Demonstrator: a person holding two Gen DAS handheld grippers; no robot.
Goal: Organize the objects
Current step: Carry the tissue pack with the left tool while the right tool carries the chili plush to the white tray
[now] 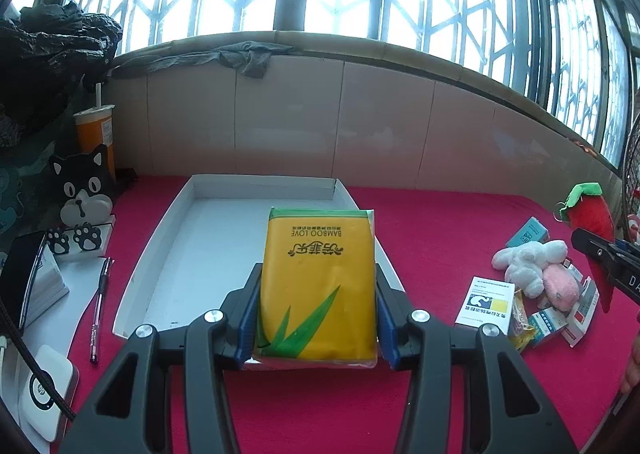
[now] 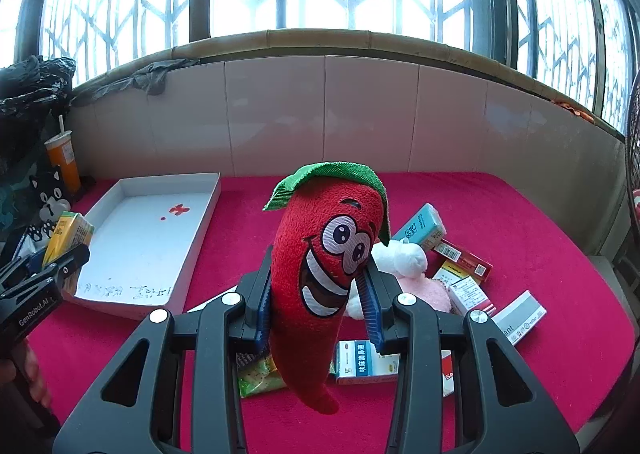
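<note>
Your left gripper (image 1: 318, 308) clamps the yellow tissue pack (image 1: 318, 282) above the white tray (image 1: 176, 254); your right gripper (image 2: 318, 304) grips the chili toy (image 2: 320, 274).

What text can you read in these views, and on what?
"BAMBOO LOVE": upside down on the yellow tissue pack held in the left gripper.
"GenRobot.AI": on the left gripper's body.
"DA", cut off: on the right gripper's body.
Medicine boxes and white tray handwriting: Chinese, too small to read.

One yellow tissue pack (image 1: 318, 286), one red chili plush (image 2: 320, 278), one white plush (image 1: 528, 260), one pink plush (image 1: 560, 290), one white tray (image 1: 208, 246), one pen (image 1: 100, 306), and about seven small boxes.
</note>
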